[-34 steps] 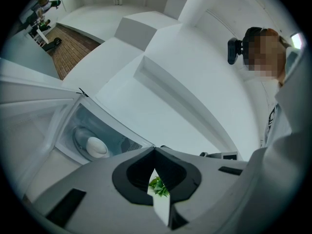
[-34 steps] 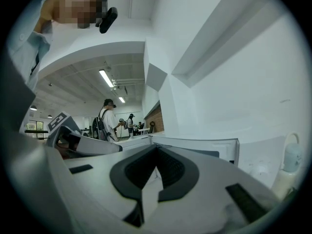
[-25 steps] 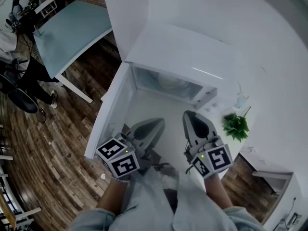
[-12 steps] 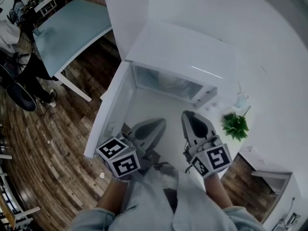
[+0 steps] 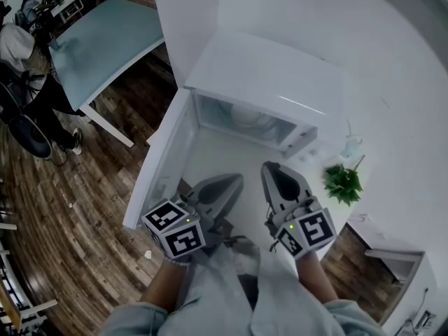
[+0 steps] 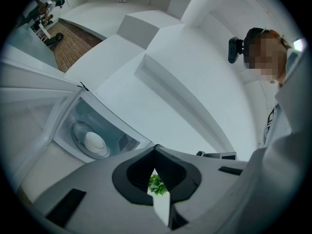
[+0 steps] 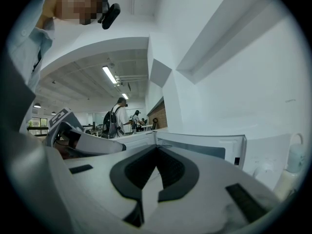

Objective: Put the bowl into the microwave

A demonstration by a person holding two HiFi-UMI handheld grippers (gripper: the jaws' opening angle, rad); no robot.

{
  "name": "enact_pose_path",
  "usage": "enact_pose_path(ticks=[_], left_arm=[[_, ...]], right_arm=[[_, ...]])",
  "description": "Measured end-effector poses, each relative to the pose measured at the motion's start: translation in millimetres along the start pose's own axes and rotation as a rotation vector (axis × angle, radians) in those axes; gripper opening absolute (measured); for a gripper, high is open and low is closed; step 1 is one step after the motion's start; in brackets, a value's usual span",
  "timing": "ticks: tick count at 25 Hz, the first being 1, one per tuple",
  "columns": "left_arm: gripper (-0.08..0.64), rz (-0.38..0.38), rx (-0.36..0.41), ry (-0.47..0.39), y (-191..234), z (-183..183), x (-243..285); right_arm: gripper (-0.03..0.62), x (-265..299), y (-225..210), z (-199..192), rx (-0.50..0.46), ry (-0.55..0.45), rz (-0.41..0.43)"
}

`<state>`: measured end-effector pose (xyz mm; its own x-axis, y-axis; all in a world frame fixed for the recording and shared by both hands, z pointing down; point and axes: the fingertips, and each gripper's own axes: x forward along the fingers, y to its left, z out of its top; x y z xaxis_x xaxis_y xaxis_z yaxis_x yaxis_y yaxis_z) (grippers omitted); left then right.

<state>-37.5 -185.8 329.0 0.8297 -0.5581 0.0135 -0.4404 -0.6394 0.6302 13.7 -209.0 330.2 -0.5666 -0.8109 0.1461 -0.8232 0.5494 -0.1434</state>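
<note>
**White bench [image 5: 220, 152], bowl [image 6: 95, 141] already sitting in the microwave [image 5: 266, 75]**

Nearest the person, the left claw [image 5: 236, 179] and right claw [image 5: 269, 168] are staying pressed together, pinching nothing and barely shifting since a second ago. With nothing else changing, the placing is looking finished. Beyond both tips, the bowl is resting on the turntable inside the open microwave, well apart from either claw.

Glossy white microwave [image 5: 273, 75] ahead of the matt grey plastic left gripper [image 5: 236, 179] and right gripper [image 5: 270, 166], a smooth white bowl [image 6: 94, 141] inside. To their left, a dark, streaky wood floor [image 5: 63, 215] and a smooth pale-blue table [image 5: 105, 40].
</note>
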Motion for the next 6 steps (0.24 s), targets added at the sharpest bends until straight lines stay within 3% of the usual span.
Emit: enact_pose_path(ticks=[6], left_arm=[[-0.002, 0.010, -0.016, 0.000, -2.2, 3.6, -1.2]], right_arm=[[0.000, -0.2, 1.9, -1.5, 0.007, 0.005, 0.007]])
